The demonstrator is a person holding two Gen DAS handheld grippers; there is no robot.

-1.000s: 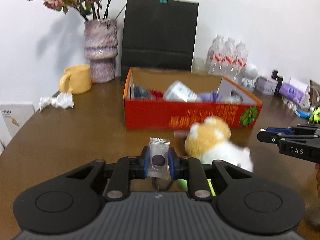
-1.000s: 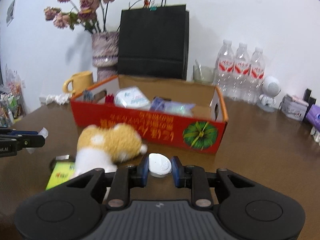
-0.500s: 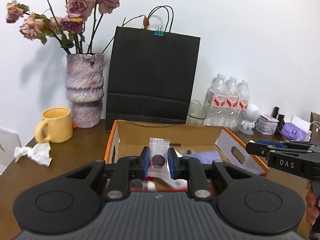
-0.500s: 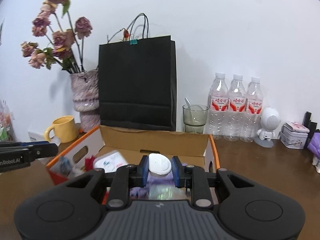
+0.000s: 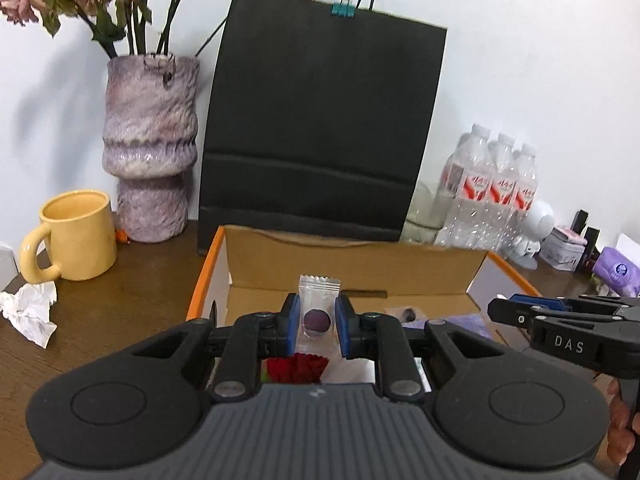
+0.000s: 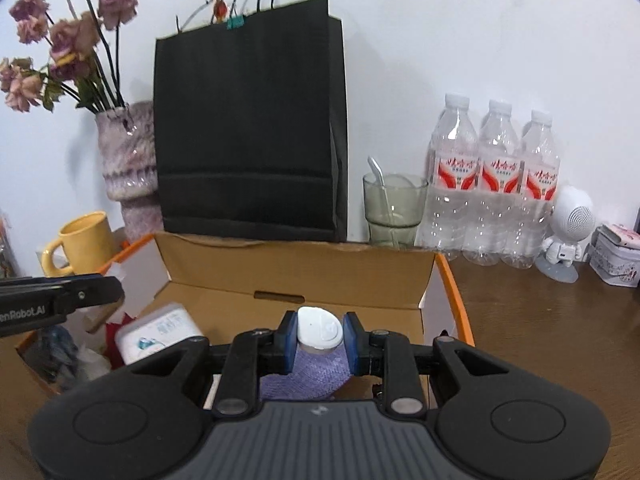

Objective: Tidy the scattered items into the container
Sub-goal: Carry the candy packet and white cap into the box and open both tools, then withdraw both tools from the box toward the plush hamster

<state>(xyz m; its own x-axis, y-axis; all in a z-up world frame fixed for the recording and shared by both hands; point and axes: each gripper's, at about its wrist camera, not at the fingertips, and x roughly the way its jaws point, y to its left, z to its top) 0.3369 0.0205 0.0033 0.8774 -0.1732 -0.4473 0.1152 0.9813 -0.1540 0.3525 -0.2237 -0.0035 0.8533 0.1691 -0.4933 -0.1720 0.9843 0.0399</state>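
Left tongs (image 5: 317,320) pinching candy packet (image 5: 318,312), up over box (image 5: 360,264). Right tongs (image 6: 319,338) squeezing small white case (image 6: 320,330), above purple cloth (image 6: 308,376) in box. Packet light, crinkly, slippery: hold by middle. Case hard, smooth: grip flat sides.

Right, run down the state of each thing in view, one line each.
left claw: shut on the candy packet, over the box
right claw: shut on the white oval case, over the box
cardboard box: open, partly filled
yellow mug: upright
black paper bag: upright, clipped at top
water bottles: upright, capped
tissue: crumpled
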